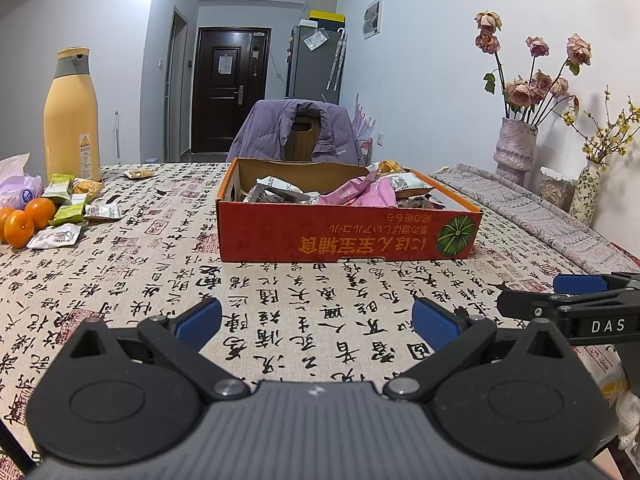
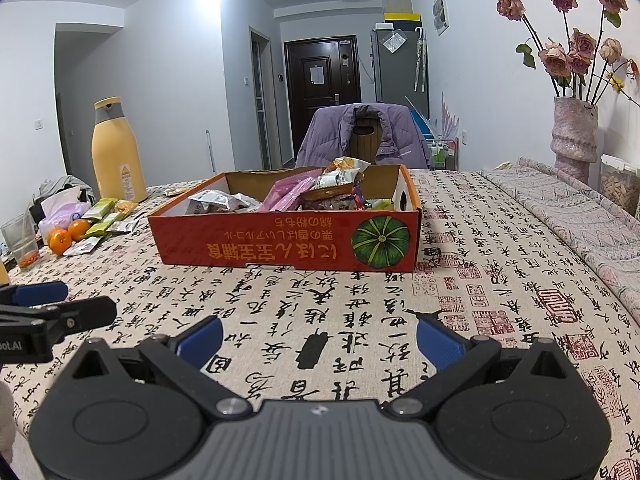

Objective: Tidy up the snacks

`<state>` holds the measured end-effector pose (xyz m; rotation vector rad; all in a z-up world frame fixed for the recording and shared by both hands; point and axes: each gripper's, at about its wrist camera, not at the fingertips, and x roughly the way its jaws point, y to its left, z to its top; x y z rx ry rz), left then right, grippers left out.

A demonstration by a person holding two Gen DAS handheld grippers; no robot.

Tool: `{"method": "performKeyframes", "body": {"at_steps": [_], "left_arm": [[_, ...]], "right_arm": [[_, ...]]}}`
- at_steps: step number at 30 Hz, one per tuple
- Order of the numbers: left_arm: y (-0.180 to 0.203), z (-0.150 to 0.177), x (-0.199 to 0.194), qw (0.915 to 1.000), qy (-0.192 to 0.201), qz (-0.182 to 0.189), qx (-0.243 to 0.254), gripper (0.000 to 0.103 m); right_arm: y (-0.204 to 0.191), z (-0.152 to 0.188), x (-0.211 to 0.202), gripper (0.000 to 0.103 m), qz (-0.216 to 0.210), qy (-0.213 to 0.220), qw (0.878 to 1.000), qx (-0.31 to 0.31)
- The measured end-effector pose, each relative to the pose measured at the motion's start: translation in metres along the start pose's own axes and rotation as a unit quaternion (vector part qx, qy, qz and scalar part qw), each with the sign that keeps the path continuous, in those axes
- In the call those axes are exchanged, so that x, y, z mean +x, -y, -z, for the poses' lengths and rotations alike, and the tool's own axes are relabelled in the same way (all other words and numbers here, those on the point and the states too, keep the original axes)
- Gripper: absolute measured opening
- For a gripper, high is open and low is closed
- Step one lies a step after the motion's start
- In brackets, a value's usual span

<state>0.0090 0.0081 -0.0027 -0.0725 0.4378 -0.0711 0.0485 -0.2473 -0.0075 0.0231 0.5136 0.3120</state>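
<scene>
With many packets already in the red box [image 1: 348, 240], we judge the loose snacks [image 1: 76, 204] beside the oranges [image 1: 24, 220] remain, while our left gripper [image 1: 316, 320] and right gripper [image 2: 318, 338] hover over the tabletop [image 1: 280, 300], fingers wide apart and empty.

A lived-in home dining room: the table [image 1: 120, 280] wears a calligraphy-print cloth, and a chair draped with a purple jacket [image 1: 298, 130] stands at twelve o'clock before the dark front door [image 1: 228, 88]. A fridge [image 1: 314, 62] stands at one o'clock, and a vase of dried roses [image 1: 516, 148] at two o'clock.

Cool, even indoor light with a bright glare on the upper wall; sharp focus, strong fisheye bending and dark corners.
</scene>
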Motion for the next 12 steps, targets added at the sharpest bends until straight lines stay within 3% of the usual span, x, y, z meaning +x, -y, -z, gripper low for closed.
{"method": "performKeyframes", "body": {"at_steps": [12], "left_arm": [[-0.0017,0.0013,-0.0013,0.9998,0.009,0.016,-0.004,0.103]], "right_arm": [[-0.0005,0.0077,0.0018,0.103,-0.001,-0.005,1.000,0.001]]}}
